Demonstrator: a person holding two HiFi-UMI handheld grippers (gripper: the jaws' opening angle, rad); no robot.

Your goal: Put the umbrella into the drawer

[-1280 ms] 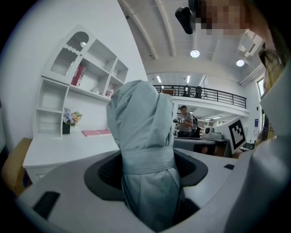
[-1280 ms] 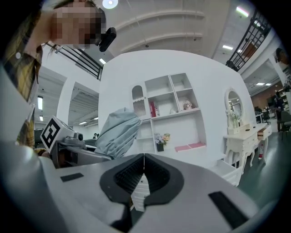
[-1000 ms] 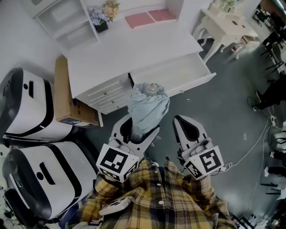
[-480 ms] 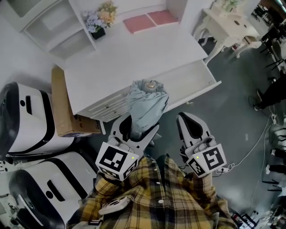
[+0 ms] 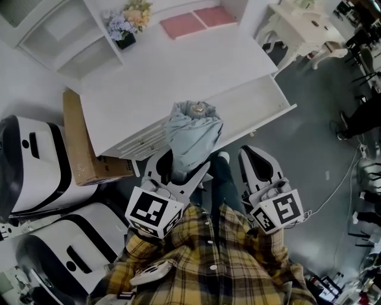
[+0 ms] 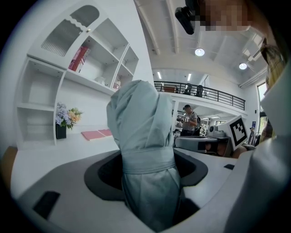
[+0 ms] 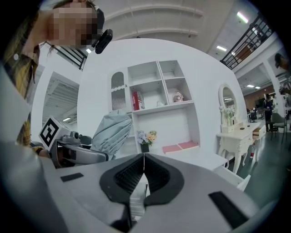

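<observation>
The left gripper (image 5: 178, 174) has its jaws pinching the folded pale-blue umbrella (image 5: 191, 136), which stands upright and overlaps the open drawer (image 5: 253, 106) of the white table (image 5: 178, 65) in the head view. At its 3 o'clock, the right gripper (image 5: 258, 173) has its jaws pressed together, empty.

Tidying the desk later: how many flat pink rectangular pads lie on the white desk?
2. One pink pad lies right of the dark flower pot; the second sits beside it, further right. None seems hidden.

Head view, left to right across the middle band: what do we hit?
White machine → cardboard box → left gripper shut on the umbrella → right gripper, shut, nothing in it.
</observation>
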